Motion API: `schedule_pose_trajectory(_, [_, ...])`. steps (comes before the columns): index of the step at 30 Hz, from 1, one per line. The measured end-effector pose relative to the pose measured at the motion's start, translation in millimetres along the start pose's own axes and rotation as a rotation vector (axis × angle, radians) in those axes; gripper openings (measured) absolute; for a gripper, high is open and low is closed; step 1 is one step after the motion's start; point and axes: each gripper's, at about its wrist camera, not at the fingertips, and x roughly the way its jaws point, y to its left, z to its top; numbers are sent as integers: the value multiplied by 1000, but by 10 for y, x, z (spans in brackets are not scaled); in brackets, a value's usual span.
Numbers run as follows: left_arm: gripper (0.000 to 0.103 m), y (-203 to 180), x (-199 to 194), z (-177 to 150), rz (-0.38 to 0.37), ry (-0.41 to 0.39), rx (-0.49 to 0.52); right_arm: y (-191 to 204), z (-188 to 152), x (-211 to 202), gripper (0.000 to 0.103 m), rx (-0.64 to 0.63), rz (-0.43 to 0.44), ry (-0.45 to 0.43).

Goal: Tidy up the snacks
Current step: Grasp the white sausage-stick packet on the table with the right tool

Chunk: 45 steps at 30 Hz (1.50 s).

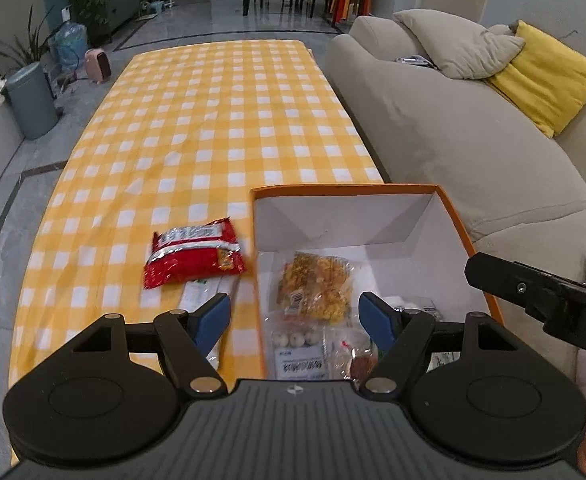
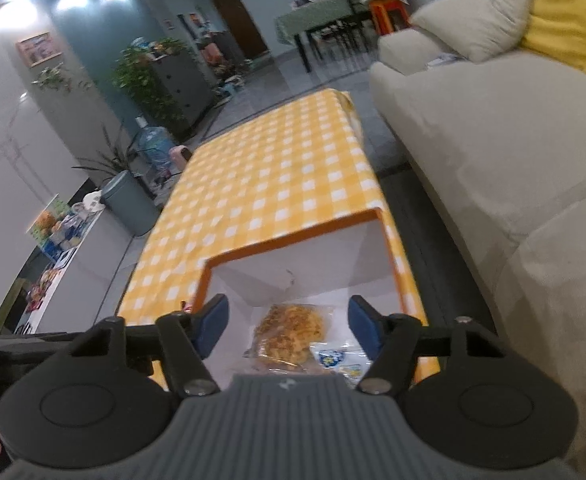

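Observation:
An orange-rimmed box [image 1: 459, 222] with a white inside stands at the near right of the yellow checked table [image 1: 213, 120]. In it lie a clear pack of yellow-brown snack [image 1: 315, 286], a pack of white balls [image 1: 297, 340] and other small packs. A red snack bag [image 1: 193, 258] lies on the cloth left of the box, with a white packet [image 1: 203, 292] just below it. My left gripper [image 1: 295, 316] is open and empty above the box's left wall. My right gripper [image 2: 285, 322] is open and empty above the box [image 2: 293, 236], over the yellow-brown pack [image 2: 289, 332] and a blue-and-yellow pack [image 2: 339, 360].
A beige sofa [image 1: 473, 132] with grey and yellow cushions [image 1: 545, 76] runs along the table's right side. A grey bin [image 1: 31, 100], a water bottle and plants stand on the floor to the left. The right gripper's body [image 1: 549, 304] reaches in at the right edge.

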Motion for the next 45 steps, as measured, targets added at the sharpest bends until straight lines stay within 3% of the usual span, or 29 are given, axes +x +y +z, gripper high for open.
schedule_pose_trajectory(4, [86,291,-158,-82,-40,-5,-50,183,-34,-34,64,-54,39,18])
schedule_pose_trajectory(10, [86,835,-330,-236,-6,-15,-107,631,-185,-19,64,-152,93,44])
schedule_pose_trajectory(18, [86,1655,-403,-465,60,-48,-229,1485,-652,166,63,-279,108,-46])
schedule_pose_trajectory(21, [86,1899,-306,-545,50,-17,-288,1820,-928,326,63,-299,-4,-83])
schedule_pose_trajectory(28, [85,2196,-80,-646,55,-8,-308,2256,-1495,927,62,-324,-160,-133])
schedule_pose_trajectory(33, [85,2353,100,-684,37,24,-331,2250,-1656,1364,62,-301,-259,-109])
schedule_pose_trajectory(39, [85,2476,308,-720,37,86,-365,2022,-1670,1815,62,-113,-383,-44])
schedule_pose_trajectory(45, [85,2559,399,-687,33,98,-380,1941,-1669,2143,68,-61,-428,-20])
